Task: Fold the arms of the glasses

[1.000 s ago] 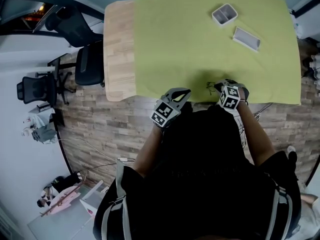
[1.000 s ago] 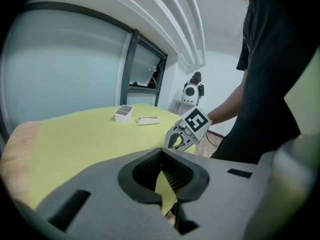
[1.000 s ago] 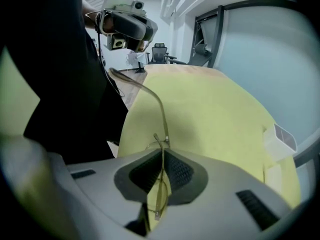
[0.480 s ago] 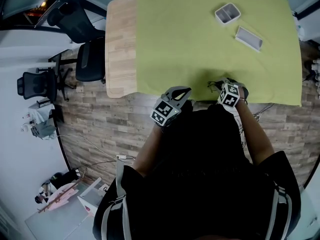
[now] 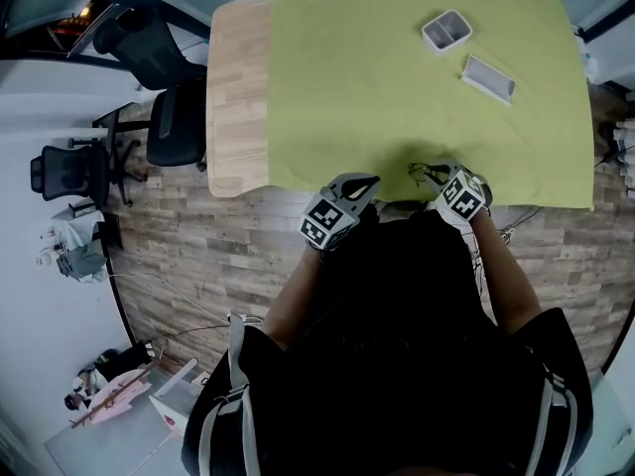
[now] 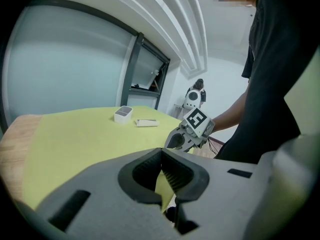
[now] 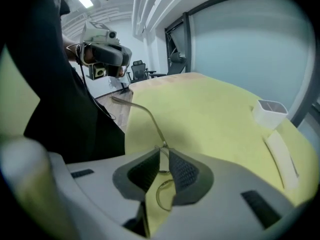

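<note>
Thin wire-framed glasses (image 5: 425, 172) lie at the front edge of the yellow-green cloth (image 5: 397, 77). My right gripper (image 5: 444, 173) is shut on them. In the right gripper view, the right gripper (image 7: 164, 155) pinches the frame near a hinge. One arm (image 7: 145, 115) sticks out up and to the left, unfolded, and a lens rim (image 7: 161, 195) shows below the pads. My left gripper (image 5: 357, 184) hovers at the table's front edge, left of the glasses. In its own view the left gripper (image 6: 162, 156) is shut with nothing in it, and the right gripper (image 6: 192, 131) shows beyond.
A small white box (image 5: 445, 30) and a flat white case (image 5: 488, 77) sit at the far right of the cloth. A bare wooden strip (image 5: 236, 87) runs along the table's left side. Office chairs (image 5: 164, 117) stand left of the table.
The right gripper has shifted slightly right and turned a little with the glasses. The left gripper has hardly moved.
</note>
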`<control>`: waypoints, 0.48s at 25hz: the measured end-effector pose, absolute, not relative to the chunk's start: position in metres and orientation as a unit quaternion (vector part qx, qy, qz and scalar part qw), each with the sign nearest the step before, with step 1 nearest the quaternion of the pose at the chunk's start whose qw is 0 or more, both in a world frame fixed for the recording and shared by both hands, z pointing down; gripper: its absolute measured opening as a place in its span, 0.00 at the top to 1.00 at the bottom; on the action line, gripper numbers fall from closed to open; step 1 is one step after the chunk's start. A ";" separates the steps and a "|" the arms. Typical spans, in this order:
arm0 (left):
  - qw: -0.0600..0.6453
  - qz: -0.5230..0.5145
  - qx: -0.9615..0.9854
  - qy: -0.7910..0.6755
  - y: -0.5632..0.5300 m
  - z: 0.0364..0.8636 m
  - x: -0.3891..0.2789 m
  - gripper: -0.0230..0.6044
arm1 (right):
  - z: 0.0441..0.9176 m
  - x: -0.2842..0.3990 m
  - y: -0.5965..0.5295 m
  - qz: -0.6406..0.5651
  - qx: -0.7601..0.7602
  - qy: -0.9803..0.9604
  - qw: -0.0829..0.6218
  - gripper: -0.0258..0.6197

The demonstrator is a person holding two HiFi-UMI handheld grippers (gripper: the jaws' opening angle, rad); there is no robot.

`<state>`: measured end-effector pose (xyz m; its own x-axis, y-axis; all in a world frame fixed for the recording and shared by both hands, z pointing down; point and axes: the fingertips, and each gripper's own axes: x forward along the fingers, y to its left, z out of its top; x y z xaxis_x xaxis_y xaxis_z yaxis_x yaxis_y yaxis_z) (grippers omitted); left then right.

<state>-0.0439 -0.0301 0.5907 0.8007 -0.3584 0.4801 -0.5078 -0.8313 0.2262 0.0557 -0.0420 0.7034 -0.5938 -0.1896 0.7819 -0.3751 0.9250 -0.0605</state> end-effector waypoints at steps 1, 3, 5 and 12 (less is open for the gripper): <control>0.175 0.214 0.933 -0.230 -0.030 0.591 -0.043 0.93 | 0.701 0.057 -0.041 0.112 0.163 -0.887 0.418 0.90; 0.174 0.213 0.934 -0.228 -0.031 0.591 -0.043 0.93 | 0.697 0.058 -0.038 0.115 0.170 -0.888 0.411 0.90; 0.175 0.206 0.936 -0.227 -0.032 0.591 -0.043 0.93 | 0.691 0.058 -0.033 0.115 0.174 -0.892 0.401 0.90; 0.199 0.189 0.933 -0.235 -0.031 0.592 -0.049 0.93 | 0.670 0.048 -0.017 0.113 0.173 -0.902 0.380 0.90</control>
<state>-0.0488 -0.0310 0.5924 0.8185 -0.3626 0.4456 -0.5128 -0.8109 0.2819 0.0482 -0.0174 0.6696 -0.6517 -0.2267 0.7238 -0.3977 0.9147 -0.0716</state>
